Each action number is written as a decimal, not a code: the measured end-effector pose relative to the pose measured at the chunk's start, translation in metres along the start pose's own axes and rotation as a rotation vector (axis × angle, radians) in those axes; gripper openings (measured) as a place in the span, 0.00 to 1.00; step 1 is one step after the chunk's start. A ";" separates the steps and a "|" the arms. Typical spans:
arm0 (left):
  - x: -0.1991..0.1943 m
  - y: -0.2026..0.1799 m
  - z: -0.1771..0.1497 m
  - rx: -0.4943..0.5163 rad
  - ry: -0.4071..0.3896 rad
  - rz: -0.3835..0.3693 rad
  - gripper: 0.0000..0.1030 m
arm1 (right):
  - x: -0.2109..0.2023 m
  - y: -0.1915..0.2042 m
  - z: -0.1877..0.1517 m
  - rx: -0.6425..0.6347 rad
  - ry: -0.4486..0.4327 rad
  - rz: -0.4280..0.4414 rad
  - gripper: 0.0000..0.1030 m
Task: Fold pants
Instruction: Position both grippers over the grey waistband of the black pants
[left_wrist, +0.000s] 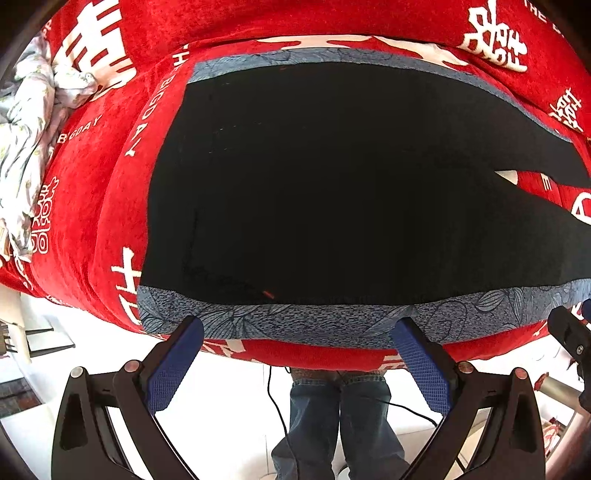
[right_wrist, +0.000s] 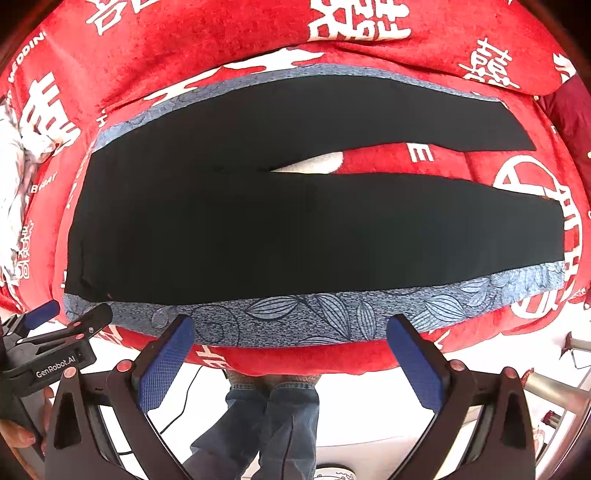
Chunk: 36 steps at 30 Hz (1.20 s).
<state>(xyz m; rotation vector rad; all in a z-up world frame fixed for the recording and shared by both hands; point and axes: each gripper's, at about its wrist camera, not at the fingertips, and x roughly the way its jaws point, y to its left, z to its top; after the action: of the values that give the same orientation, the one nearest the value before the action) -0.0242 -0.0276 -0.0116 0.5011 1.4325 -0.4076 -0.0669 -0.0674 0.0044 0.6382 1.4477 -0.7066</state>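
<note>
Black pants (right_wrist: 295, 221) with blue leaf-patterned side stripes (right_wrist: 317, 317) lie flat on a red blanket, waist to the left, two legs spread to the right. They also fill the left wrist view (left_wrist: 332, 184). My left gripper (left_wrist: 297, 328) is open, hovering just above the near blue stripe by the waist end. My right gripper (right_wrist: 291, 326) is open, over the near stripe at mid-leg. The left gripper's body (right_wrist: 59, 343) shows at the left of the right wrist view.
The red blanket (right_wrist: 184, 44) with white characters covers the bed. A crumpled white floral cloth (left_wrist: 29, 129) lies at the far left. Below the bed edge are the person's jeans (left_wrist: 343, 424), a cable and white floor. A metal stand (right_wrist: 554, 387) is at right.
</note>
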 end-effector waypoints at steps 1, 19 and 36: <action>0.000 -0.001 0.001 0.004 0.002 0.001 1.00 | 0.000 -0.001 0.000 0.003 0.000 -0.001 1.00; 0.001 -0.006 0.009 0.019 0.001 0.010 1.00 | 0.006 -0.004 0.001 0.012 0.013 -0.016 1.00; 0.001 0.001 -0.003 -0.003 -0.001 0.021 1.00 | 0.011 0.006 0.004 -0.029 0.018 -0.047 1.00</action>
<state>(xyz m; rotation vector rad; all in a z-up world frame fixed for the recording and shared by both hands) -0.0260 -0.0254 -0.0127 0.5130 1.4257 -0.3894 -0.0599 -0.0666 -0.0062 0.5907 1.4907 -0.7170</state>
